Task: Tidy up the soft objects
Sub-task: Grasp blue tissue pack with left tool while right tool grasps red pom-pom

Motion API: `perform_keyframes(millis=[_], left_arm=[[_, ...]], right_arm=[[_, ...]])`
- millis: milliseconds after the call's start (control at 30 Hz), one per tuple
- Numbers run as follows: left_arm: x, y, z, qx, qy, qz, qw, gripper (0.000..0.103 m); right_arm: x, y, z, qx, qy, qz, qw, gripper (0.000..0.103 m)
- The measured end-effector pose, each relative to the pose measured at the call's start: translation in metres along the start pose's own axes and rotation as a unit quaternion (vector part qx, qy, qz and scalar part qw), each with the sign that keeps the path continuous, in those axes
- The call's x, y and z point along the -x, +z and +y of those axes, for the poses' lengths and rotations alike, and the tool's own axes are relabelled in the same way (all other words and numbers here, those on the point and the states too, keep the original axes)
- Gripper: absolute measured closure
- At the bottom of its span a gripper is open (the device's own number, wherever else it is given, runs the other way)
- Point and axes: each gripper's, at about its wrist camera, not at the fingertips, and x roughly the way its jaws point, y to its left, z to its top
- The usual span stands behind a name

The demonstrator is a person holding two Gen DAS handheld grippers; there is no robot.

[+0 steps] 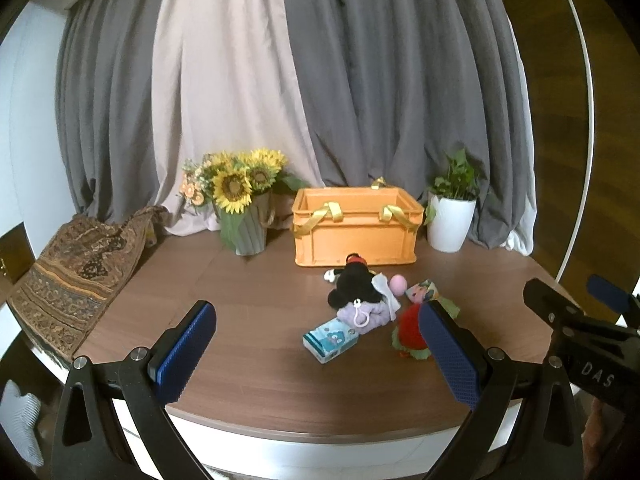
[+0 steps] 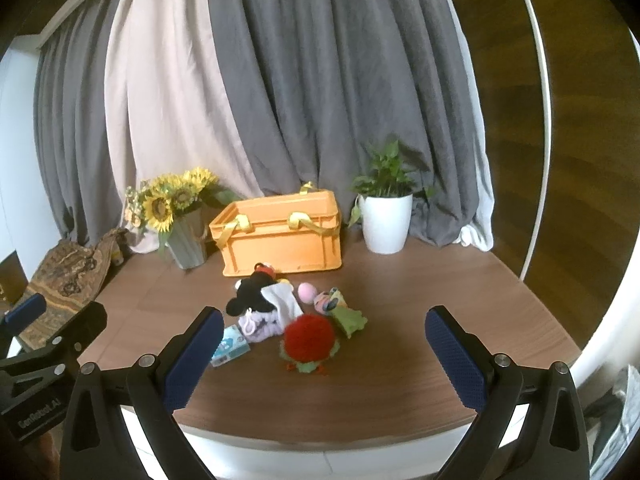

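The left hand-held gripper (image 1: 316, 350) hangs over the near edge of the worktop (image 1: 240, 292), its blue pads spread wide and holding nothing. The right hand-held gripper (image 2: 324, 352) is beside it, equally agape and empty. Just ahead lies a heap of soft objects: a red pompom toy (image 2: 308, 338), a tissue pack (image 1: 330, 338), a lilac knit pouch (image 1: 364, 314), a black plush mouse (image 1: 354, 286) and a pink ball (image 1: 398, 283). Behind them stands an orange crate (image 1: 354, 226), between a sunflower vase (image 1: 248, 224) and a white potted plant (image 1: 450, 220).
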Motion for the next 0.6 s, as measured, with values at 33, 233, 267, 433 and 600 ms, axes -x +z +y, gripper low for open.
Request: perform_keyframes(millis=[33, 233, 267, 433, 600], left_arm=[[-0.005, -0.002, 0.001, -0.002, -0.002, 0.003, 1.0, 0.0], [-0.04, -0.01, 0.004, -0.03, -0.015, 0.016, 0.9993, 0.0], [-0.047, -0.011, 0.005, -0.035, -0.02, 0.019, 0.999, 0.0], [-0.085, -0.017, 0.01, -0.045, -0.04, 0.044, 0.9972, 0.003], [-0.128, -0.025, 0.013, -0.058, -0.053, 0.072, 0.9943, 0.006]], right_arm=[[-0.004, -0.001, 0.001, -0.001, -0.001, 0.004, 1.0, 0.001], [-0.037, -0.008, 0.007, -0.001, -0.002, 0.024, 1.0, 0.001], [-0.043, -0.009, 0.009, 0.0, -0.002, 0.027, 1.0, 0.001], [-0.075, -0.015, 0.015, 0.004, -0.007, 0.043, 0.999, 0.001], [-0.112, -0.024, 0.019, 0.0, -0.015, 0.063, 0.998, 0.001]])
